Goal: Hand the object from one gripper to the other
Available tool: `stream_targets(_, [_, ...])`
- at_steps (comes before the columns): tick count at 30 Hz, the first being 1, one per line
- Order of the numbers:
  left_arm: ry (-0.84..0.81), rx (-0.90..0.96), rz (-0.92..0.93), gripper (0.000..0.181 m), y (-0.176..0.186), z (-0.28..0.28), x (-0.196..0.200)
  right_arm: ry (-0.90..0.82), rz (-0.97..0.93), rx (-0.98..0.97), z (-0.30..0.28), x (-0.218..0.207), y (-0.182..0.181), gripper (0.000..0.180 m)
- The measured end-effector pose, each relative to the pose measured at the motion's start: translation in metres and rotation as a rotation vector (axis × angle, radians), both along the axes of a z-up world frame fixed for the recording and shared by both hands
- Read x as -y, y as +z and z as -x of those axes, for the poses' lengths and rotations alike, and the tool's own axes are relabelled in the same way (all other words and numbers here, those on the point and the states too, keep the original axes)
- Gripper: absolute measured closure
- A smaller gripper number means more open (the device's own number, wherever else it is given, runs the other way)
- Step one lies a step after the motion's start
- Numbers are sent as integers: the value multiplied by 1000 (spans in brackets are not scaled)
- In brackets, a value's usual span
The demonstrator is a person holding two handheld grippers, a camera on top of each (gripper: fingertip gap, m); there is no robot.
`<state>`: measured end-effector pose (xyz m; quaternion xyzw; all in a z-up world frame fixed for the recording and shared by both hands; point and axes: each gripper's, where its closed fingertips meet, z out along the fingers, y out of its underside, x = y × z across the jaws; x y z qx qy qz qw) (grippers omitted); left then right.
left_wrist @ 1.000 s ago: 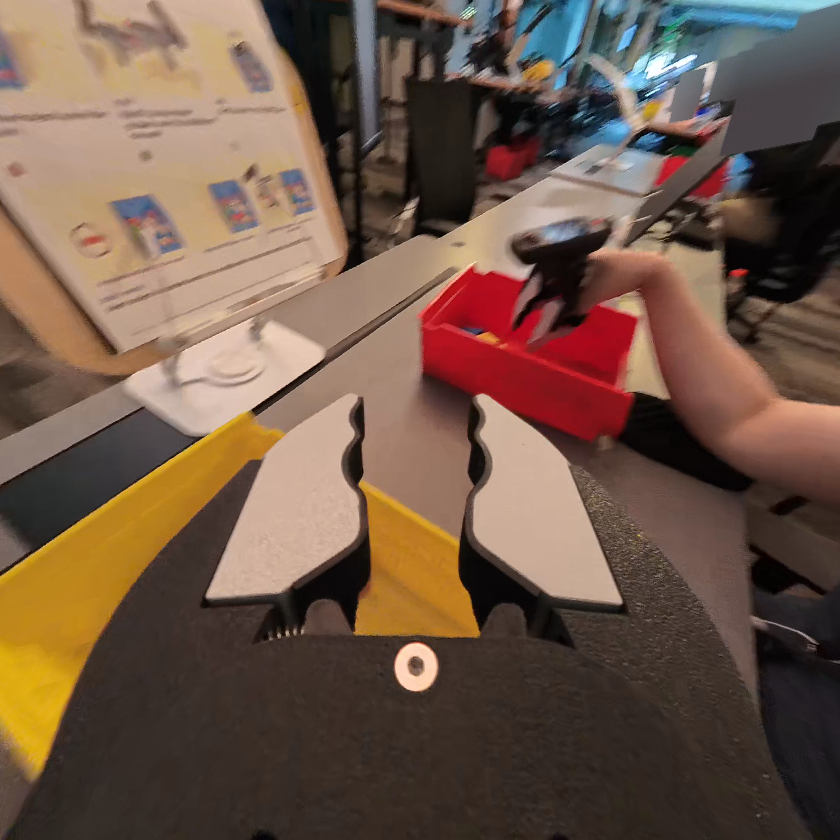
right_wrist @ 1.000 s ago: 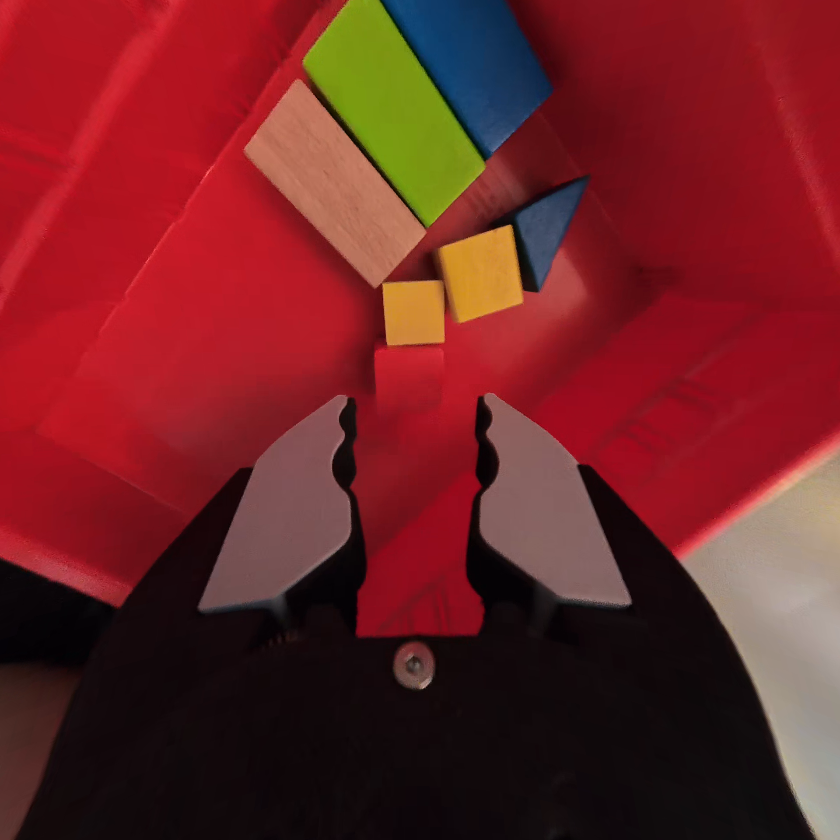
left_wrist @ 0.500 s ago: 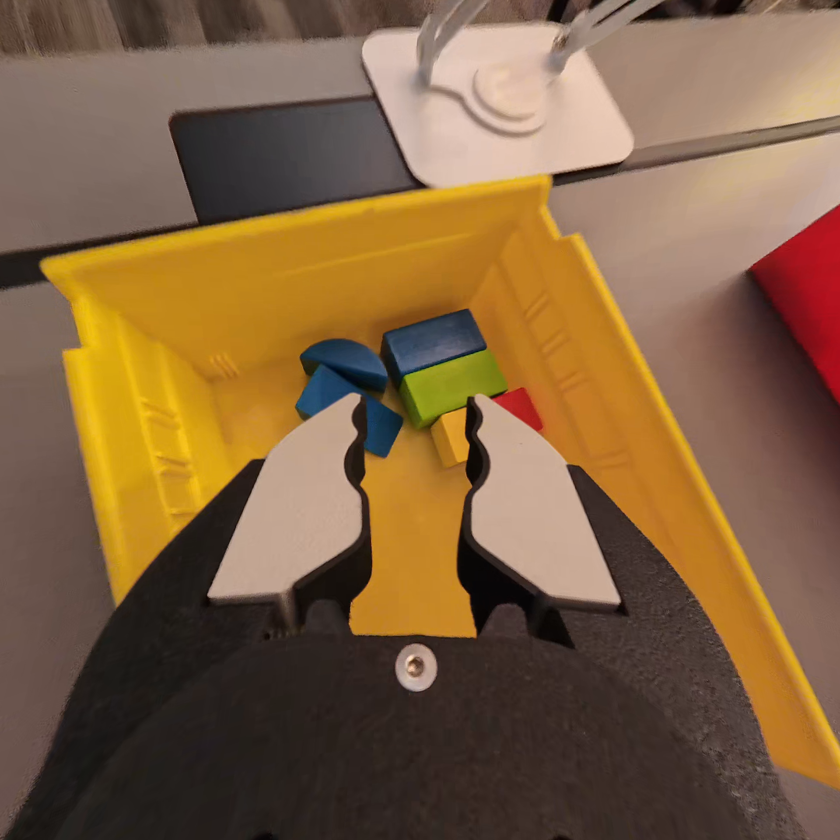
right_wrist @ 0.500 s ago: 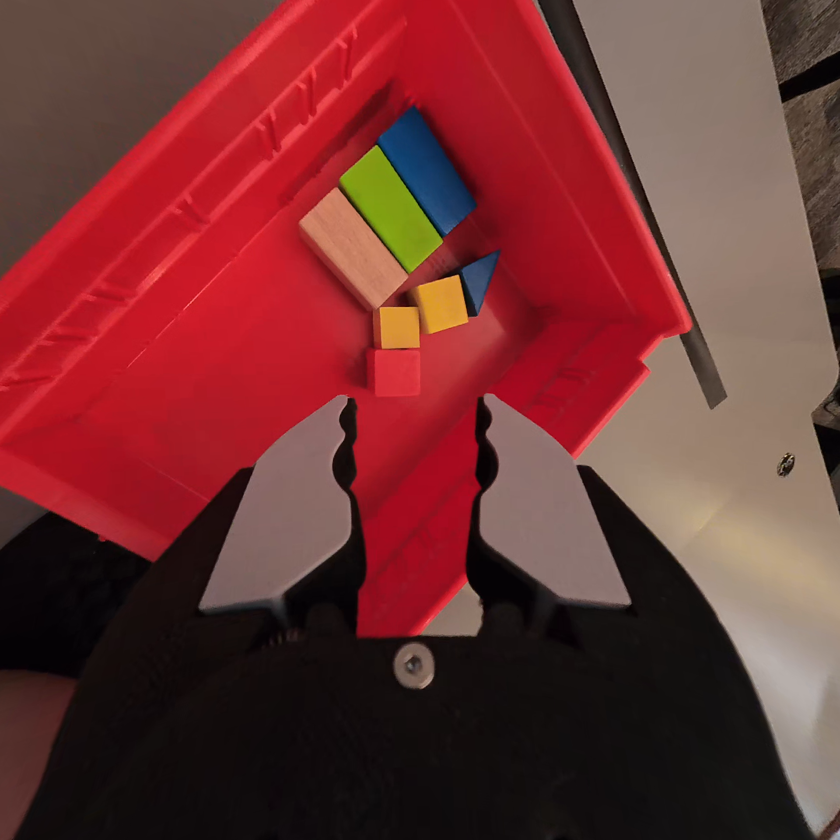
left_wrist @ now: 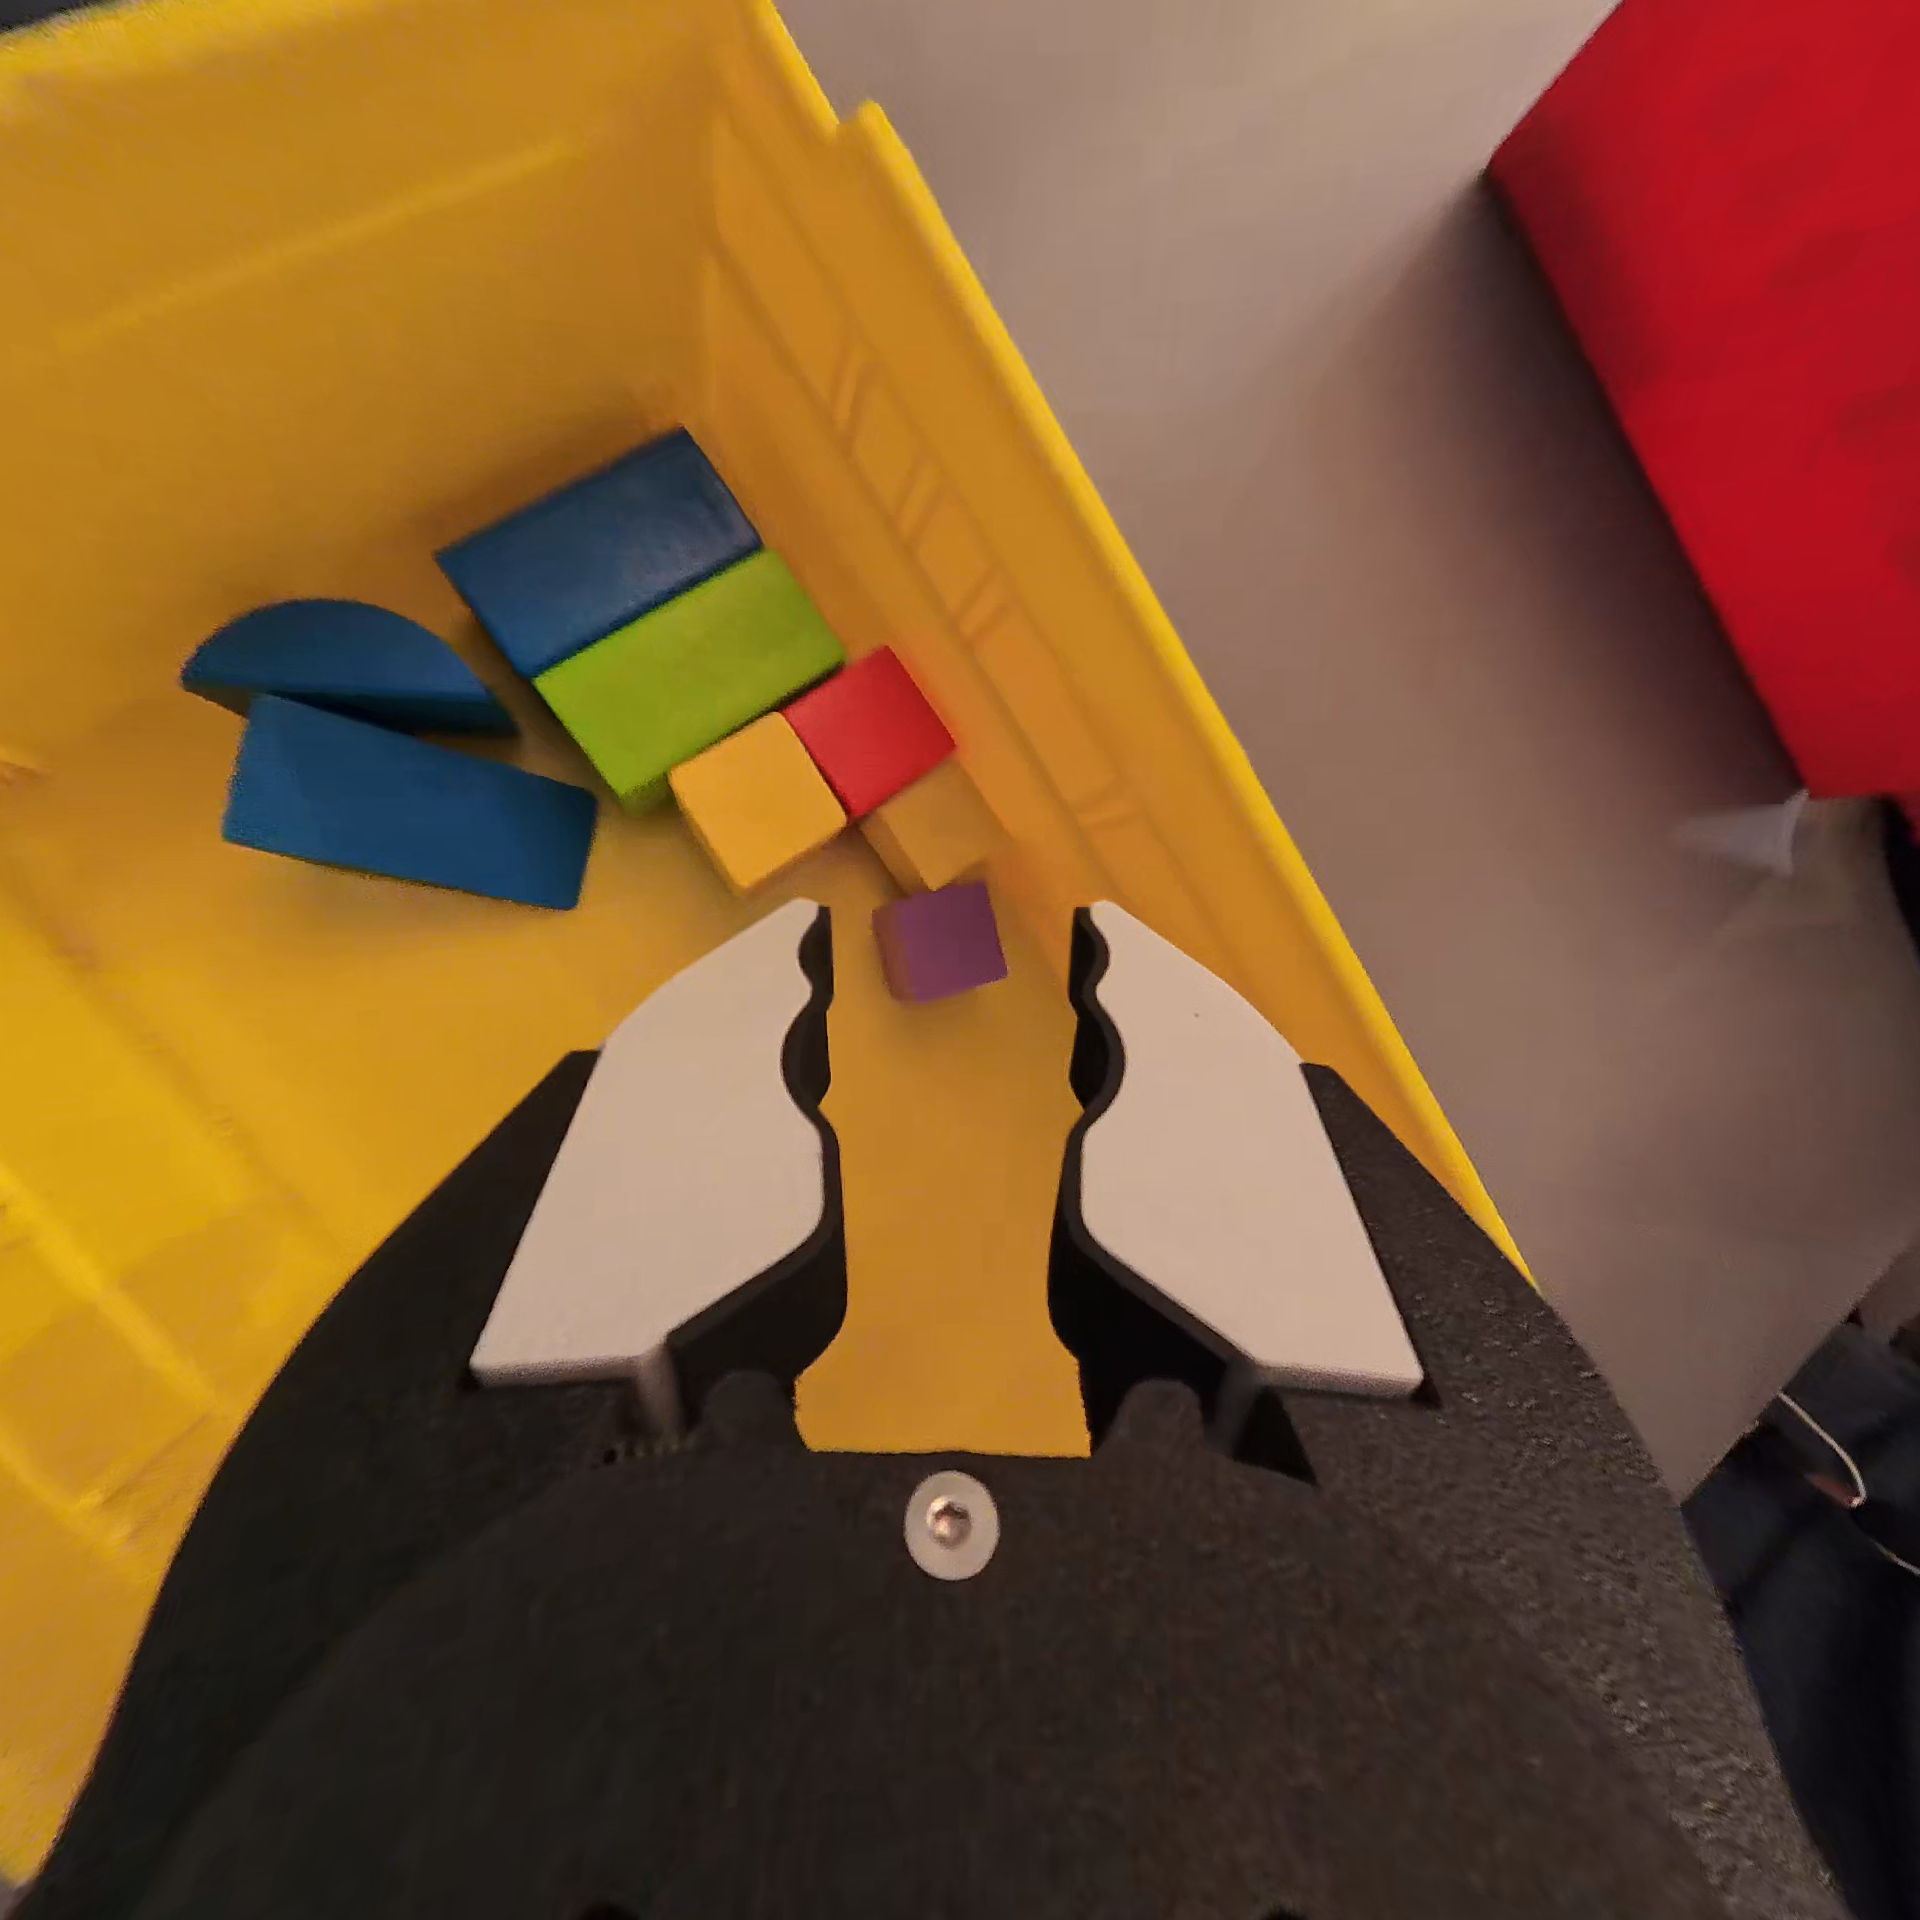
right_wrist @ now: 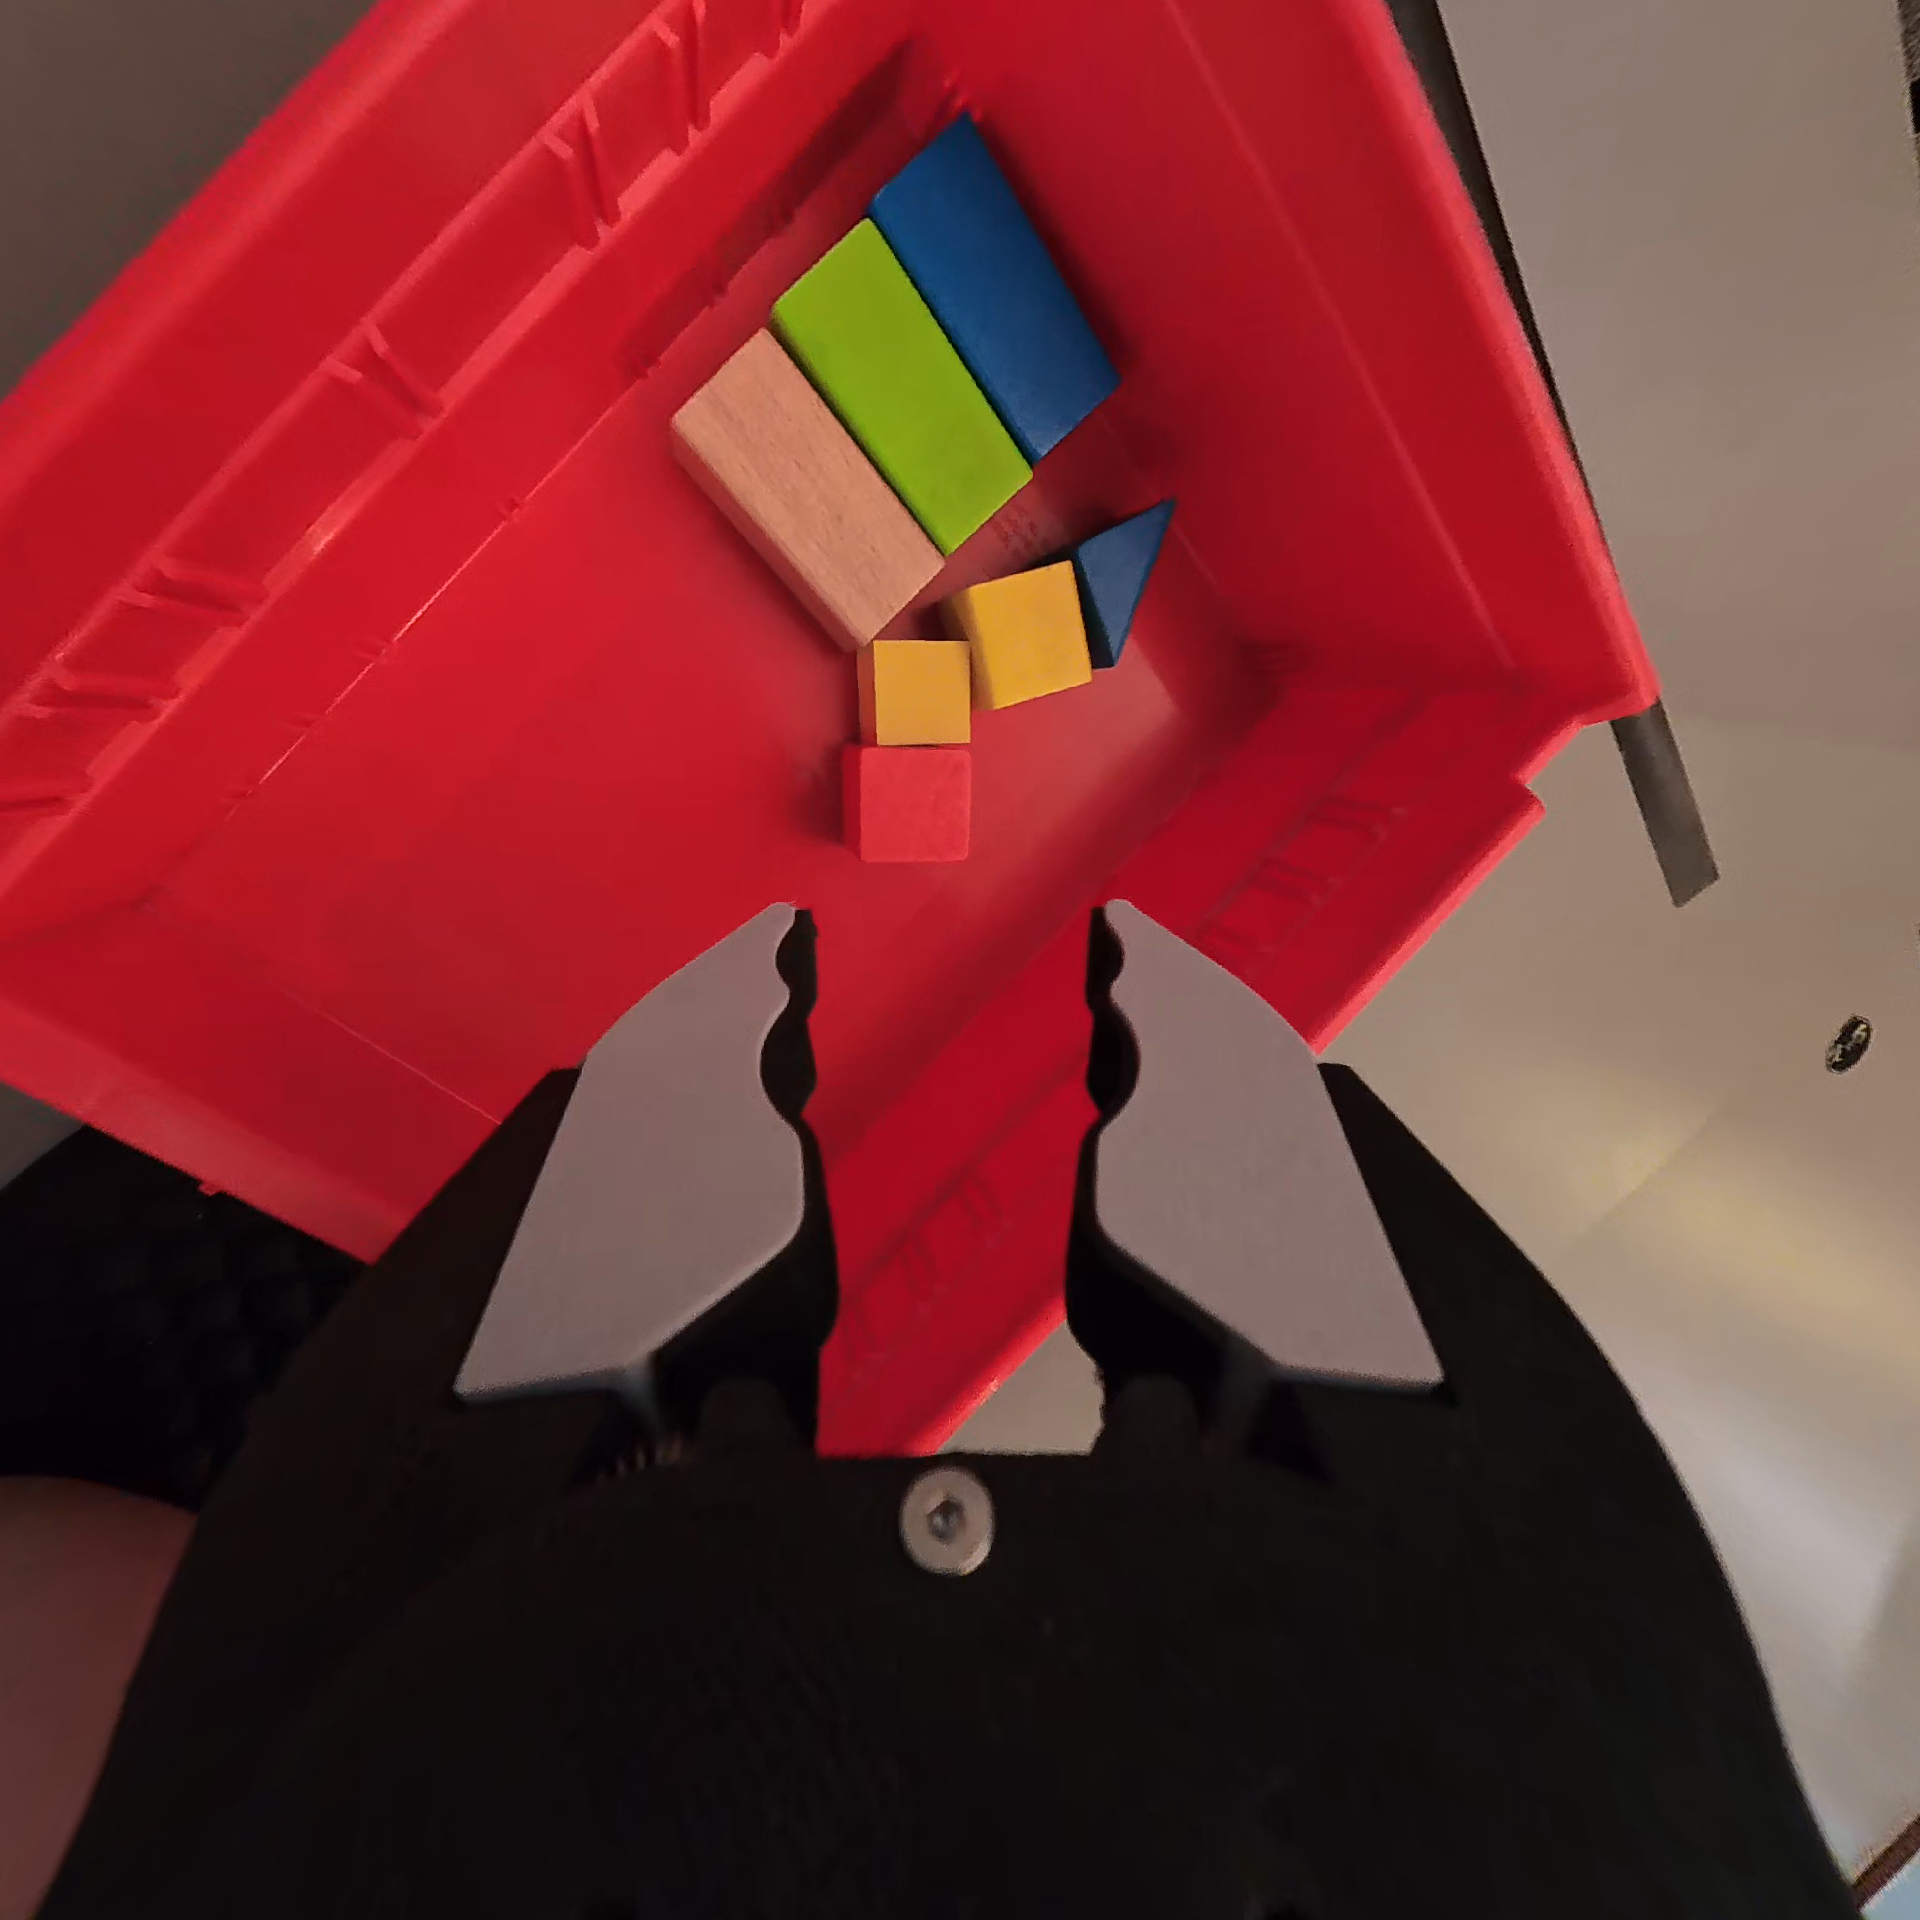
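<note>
The left gripper is spread wide and holds nothing; it hangs above the floor of the yellow bin, with the small purple cube lying on the bin floor between the two fingertips, nearer the right one, and touching neither finger. The right gripper is likewise spread wide and empty, poised over the near corner of the red bin, with the red cube just ahead of its tips. In the yellow bin, the ribbed side wall runs close along the right finger, leaving little room on that side; open floor lies to the left. Ahead of the purple cube sit a yellow cube and a red block, touching each other, then a green block against a blue block, with a blue half-round and a blue slab farther left. In the red bin, two yellow cubes, a blue wedge, and wood, green and blue bars lie side by side beyond the red cube. The grey tabletop separates the bins.
</note>
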<state>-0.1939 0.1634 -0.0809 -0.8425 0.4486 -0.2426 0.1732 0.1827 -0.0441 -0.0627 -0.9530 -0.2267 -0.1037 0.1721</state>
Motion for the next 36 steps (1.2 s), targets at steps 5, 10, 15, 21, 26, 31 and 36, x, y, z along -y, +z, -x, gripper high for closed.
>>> stream_targets(5, [-47, -68, 97, 139, -24, -4, 13, -3, 10, -16, -1, 4, -2, 128])
stream_targets(10, [-51, -154, 86, 141, -41, -6, 13, -9, 20, -22, -3, 6, -5, 128])
stream_targets(15, [-47, -223, 83, 143, -53, -4, 15, -10, 35, -20, -4, 7, -7, 129])
stream_targets(21, [-40, -280, 89, 150, -63, 0, 15, -9, 49, -19, -4, 8, -10, 129])
stream_targets(26, [-38, -285, 97, 150, -66, -1, 15, -12, 54, -20, -5, 10, -11, 130])
stream_targets(31, [-29, -285, 108, 151, -66, 0, 16, -10, 62, -22, -5, 11, -12, 131])
stream_targets(36, [-31, -303, 106, 151, -67, 1, 17, -6, 71, -21, -4, 11, -14, 132])
